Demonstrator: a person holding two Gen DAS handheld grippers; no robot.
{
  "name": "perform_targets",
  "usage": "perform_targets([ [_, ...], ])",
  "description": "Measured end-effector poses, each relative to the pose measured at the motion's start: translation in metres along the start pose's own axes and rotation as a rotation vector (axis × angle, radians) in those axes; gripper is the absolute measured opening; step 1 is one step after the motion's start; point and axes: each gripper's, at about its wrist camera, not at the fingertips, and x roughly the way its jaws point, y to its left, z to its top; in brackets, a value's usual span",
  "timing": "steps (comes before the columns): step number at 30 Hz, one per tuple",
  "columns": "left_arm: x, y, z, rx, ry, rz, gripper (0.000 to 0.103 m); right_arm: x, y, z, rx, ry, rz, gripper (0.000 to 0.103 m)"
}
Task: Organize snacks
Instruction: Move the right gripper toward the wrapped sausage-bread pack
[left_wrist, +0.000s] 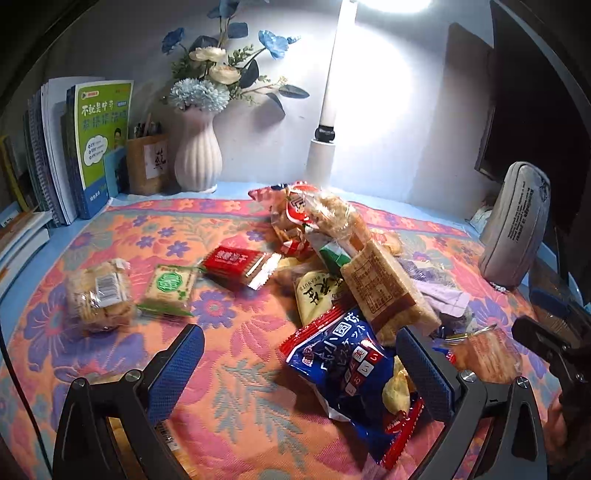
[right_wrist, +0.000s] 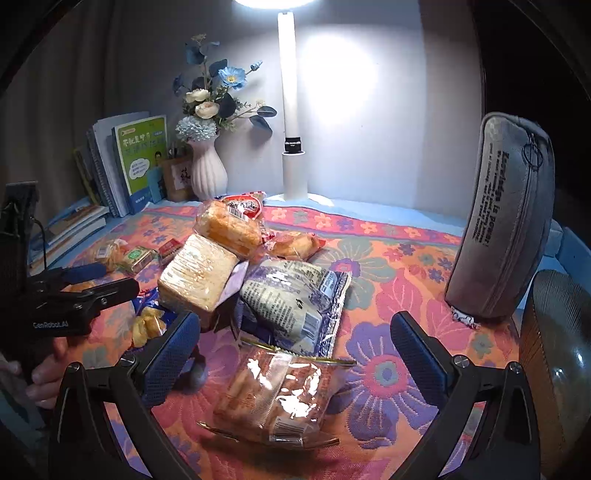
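A heap of snack packets (left_wrist: 332, 258) lies mid-table on a floral cloth (left_wrist: 229, 376). My left gripper (left_wrist: 299, 354) is open; a blue and red packet (left_wrist: 343, 365) lies between its fingers, touching the right one. To the left lie three separate packets: a clear cookie bag (left_wrist: 99, 295), a green-label packet (left_wrist: 170, 288) and a red packet (left_wrist: 236, 264). My right gripper (right_wrist: 295, 339) is open over a clear orange packet (right_wrist: 277, 395). Behind it lie a blue-white packet (right_wrist: 295, 299) and a bread pack (right_wrist: 197, 277).
Books (left_wrist: 74, 147), a pen holder (left_wrist: 146, 166), a white vase of flowers (left_wrist: 197, 155) and a lamp post (left_wrist: 325, 122) stand along the back wall. A grey pencil case (right_wrist: 498, 221) stands upright at the right. A chair back (right_wrist: 554, 350) is at the far right.
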Motion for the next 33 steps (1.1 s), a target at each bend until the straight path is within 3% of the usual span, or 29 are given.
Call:
perform_targets([
  [4,0.003,0.002,-0.002,0.002,0.006,-0.003,0.103,0.008,-0.01,0.004,0.063,0.016,0.038,0.103],
  [33,0.005,0.009,-0.006,-0.057,0.049,-0.062,0.103,0.009,-0.015,0.0,0.1,0.035,0.059,0.103],
])
